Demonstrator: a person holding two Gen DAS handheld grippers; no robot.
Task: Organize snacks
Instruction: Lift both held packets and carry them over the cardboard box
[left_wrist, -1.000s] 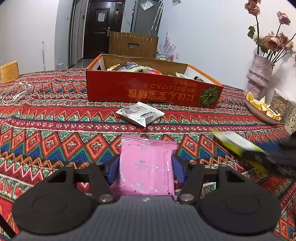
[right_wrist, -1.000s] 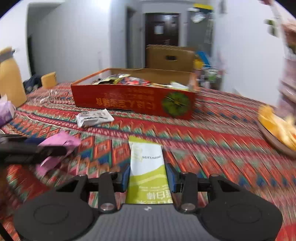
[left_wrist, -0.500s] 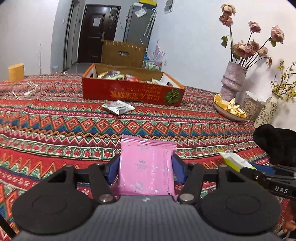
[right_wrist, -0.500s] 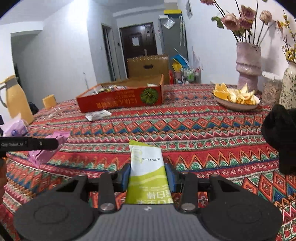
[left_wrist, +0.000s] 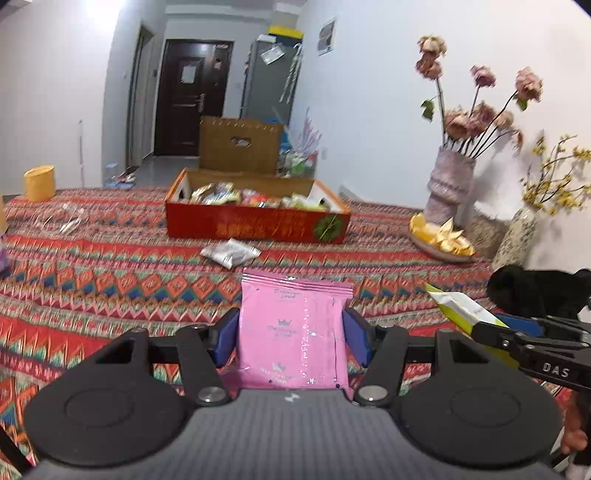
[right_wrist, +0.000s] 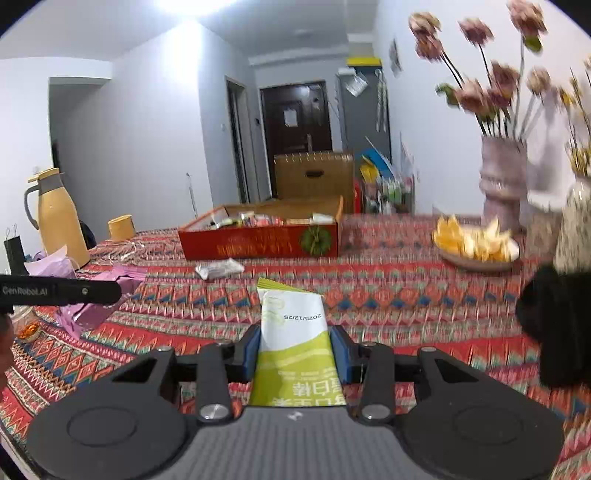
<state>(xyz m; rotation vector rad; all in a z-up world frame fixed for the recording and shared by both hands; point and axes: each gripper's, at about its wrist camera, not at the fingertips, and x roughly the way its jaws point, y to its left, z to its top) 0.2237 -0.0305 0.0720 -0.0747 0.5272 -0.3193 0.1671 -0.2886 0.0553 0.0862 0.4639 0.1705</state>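
My left gripper (left_wrist: 291, 336) is shut on a pink snack packet (left_wrist: 293, 332), held above the patterned tablecloth. My right gripper (right_wrist: 293, 350) is shut on a green and white snack packet (right_wrist: 295, 343); it also shows at the right of the left wrist view (left_wrist: 461, 306). A red cardboard box (left_wrist: 258, 225) with several snacks in it stands far across the table, also in the right wrist view (right_wrist: 258, 242). A white packet (left_wrist: 231, 253) lies on the cloth in front of the box.
A vase of dried roses (left_wrist: 448, 186), a plate of yellow peels (left_wrist: 441, 240) and a black furry object (left_wrist: 532, 291) are at the right. A yellow jug (right_wrist: 61, 218) and cup (right_wrist: 121, 228) stand at the left. The left gripper's side (right_wrist: 59, 291) shows at the left.
Both grippers have pulled back and risen from the box, each still holding its packet. The box now looks smaller and farther away.
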